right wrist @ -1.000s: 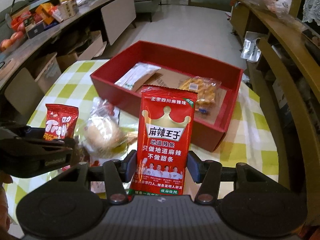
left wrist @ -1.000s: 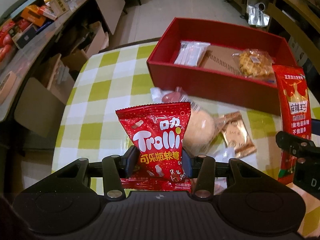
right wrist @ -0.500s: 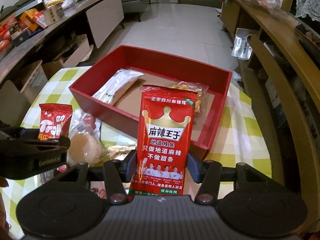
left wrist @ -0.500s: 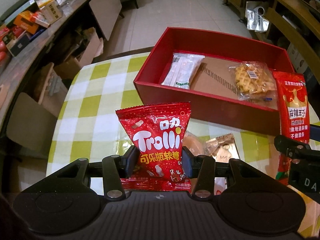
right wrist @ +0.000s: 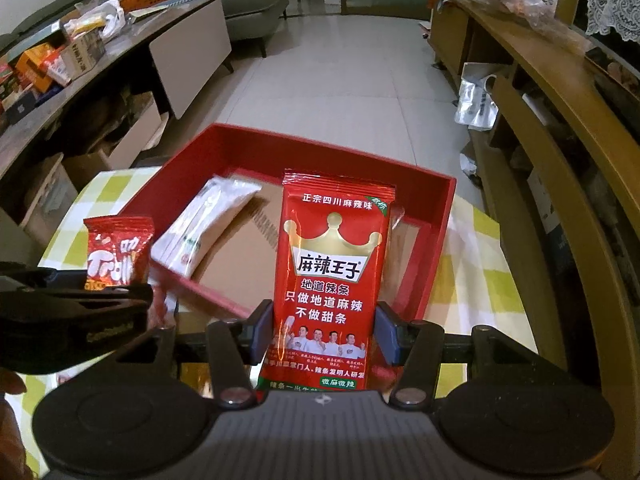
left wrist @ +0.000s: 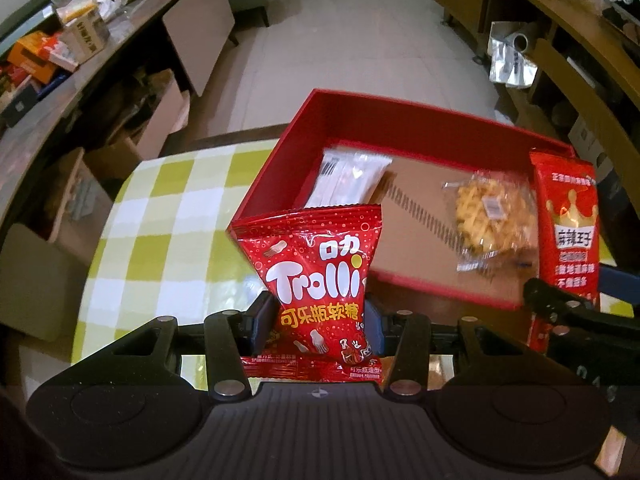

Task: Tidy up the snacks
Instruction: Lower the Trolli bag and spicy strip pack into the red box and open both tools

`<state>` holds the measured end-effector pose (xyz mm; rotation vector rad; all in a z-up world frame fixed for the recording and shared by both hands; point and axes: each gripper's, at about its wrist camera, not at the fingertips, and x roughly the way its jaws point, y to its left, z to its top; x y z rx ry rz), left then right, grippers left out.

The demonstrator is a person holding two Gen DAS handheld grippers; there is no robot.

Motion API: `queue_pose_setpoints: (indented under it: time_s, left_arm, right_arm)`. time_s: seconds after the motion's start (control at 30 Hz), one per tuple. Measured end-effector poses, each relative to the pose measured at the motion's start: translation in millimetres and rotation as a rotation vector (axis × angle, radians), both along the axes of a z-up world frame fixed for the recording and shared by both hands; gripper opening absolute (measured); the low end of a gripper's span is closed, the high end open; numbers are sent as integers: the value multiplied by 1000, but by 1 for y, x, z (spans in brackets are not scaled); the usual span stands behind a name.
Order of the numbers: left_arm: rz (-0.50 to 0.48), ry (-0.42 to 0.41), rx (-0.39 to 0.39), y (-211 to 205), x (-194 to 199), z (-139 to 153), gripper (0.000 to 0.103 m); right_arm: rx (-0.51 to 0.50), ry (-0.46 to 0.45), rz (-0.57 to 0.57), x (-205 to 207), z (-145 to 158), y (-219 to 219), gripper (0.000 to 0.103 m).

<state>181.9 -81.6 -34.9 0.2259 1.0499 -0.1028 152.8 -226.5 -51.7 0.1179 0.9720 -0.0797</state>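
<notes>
L tongs [left wrist: 320, 322] level, pointing fwd over near edge of red box [left wrist: 400, 128]; pinching a Trolli gummy bag [left wrist: 316, 276] upright betw. both pads, print facing cam. Bag's lower seam tucked behind the tong body, partly cut off. In R view same bag [right wrist: 116, 256] shows at left, only top half visible above the L tool's black frame.

R tongs [right wrist: 324, 338] also level, just beside L, aimed into box; pinching a tall red spicy-strip packet [right wrist: 332, 280] upright, label to cam. Packet's bottom edge hidden by tong body. In L view the packet [left wrist: 568, 232] stands at far right, blurred, lower part behind R tool.

Box sits on green/white check worktop [left wrist: 168, 216], brown cardboard floor. Inside: white wrapped pack [left wrist: 348, 178] at left, clear-wrapped waffle snack [left wrist: 488, 216] at right, apart from each other. In R view white pack [right wrist: 200, 228] seen; waffle almost wholly hidden behind red packet, only a sliver of wrap at its edge.

Both held bags are in the air above the box's near wall, not touching it as far as can be told. Near worktop below tongs hidden by the tool bodies.
</notes>
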Motion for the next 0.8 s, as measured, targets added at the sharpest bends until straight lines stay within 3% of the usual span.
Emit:
queue_pose_setpoints:
  time_s: [0.37, 0.6, 0.8]
  left_arm:
    - [-20, -31, -27, -30, 41, -2, 55]
    - [-30, -50, -23, -42, 61, -15, 52]
    - [-30, -18, -6, -42, 70, -32, 52]
  right_arm:
    - [52, -48, -44, 41, -8, -23, 59]
    - [71, -31, -57, 62, -37, -30, 59]
    - [65, -28, -61, 71, -50, -29, 60]
